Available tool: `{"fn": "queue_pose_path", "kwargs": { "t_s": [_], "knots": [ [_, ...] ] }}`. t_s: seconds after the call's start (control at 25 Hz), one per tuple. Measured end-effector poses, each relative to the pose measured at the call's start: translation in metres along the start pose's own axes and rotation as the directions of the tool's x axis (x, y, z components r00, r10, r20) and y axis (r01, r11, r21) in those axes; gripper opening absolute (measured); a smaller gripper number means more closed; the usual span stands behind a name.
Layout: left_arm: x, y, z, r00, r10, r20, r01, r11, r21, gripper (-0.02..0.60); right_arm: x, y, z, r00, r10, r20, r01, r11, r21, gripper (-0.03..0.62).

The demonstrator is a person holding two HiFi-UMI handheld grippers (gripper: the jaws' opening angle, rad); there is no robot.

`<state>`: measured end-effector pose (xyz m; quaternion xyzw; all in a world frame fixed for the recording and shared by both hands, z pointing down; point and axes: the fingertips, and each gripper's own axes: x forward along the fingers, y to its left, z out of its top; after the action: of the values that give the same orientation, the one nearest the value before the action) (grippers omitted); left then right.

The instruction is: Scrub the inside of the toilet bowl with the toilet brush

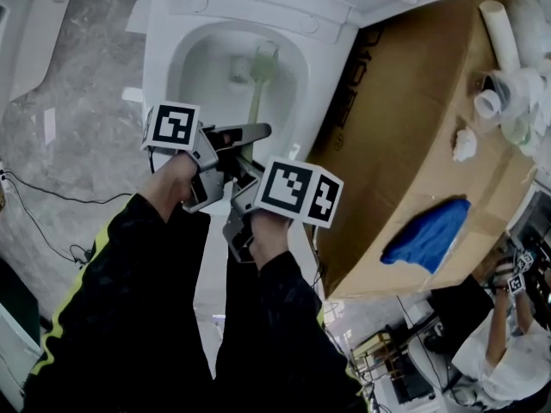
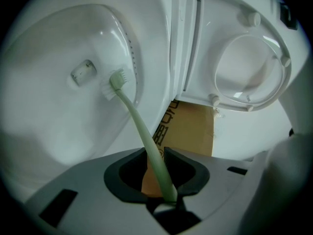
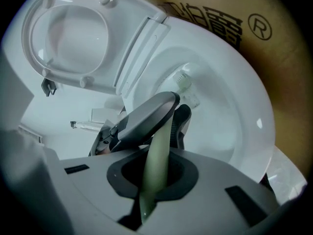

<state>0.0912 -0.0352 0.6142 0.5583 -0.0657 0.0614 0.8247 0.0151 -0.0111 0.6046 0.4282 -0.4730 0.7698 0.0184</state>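
Gripping brush (image 2: 137, 121) handle with left tool (image 2: 155, 155) ahead of right tool (image 3: 152, 153); pointing head-down, front-to-back into bowl (image 2: 49, 111), sitting well apart from rim (image 1: 303, 76) on both sides.

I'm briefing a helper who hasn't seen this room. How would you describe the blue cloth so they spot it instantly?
Right of the white toilet lies a brown cardboard box. The cloth sits crumpled near its lower edge: the only blue thing, while the pipes and wad are white.

Soft, even, slightly cool light, and shadows are faint. The glossy bowl (image 1: 202, 67) throws small glare spots. Both gripper views are heavy fisheye with black corners, and the brush handle (image 3: 159, 151) goes mushy up close.
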Motion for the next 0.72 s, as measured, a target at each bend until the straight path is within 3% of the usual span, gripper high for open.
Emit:
{"fn": "queue_pose_path", "kwargs": {
  "t_s": [0.72],
  "knots": [
    [-0.036,0.013,0.024,0.994,0.019,0.107,-0.018,1.0,-0.008,0.107,0.035,0.012,-0.013,0.994,-0.001,-0.106,-0.005,0.999,-0.052,0.018]
  ]
}}
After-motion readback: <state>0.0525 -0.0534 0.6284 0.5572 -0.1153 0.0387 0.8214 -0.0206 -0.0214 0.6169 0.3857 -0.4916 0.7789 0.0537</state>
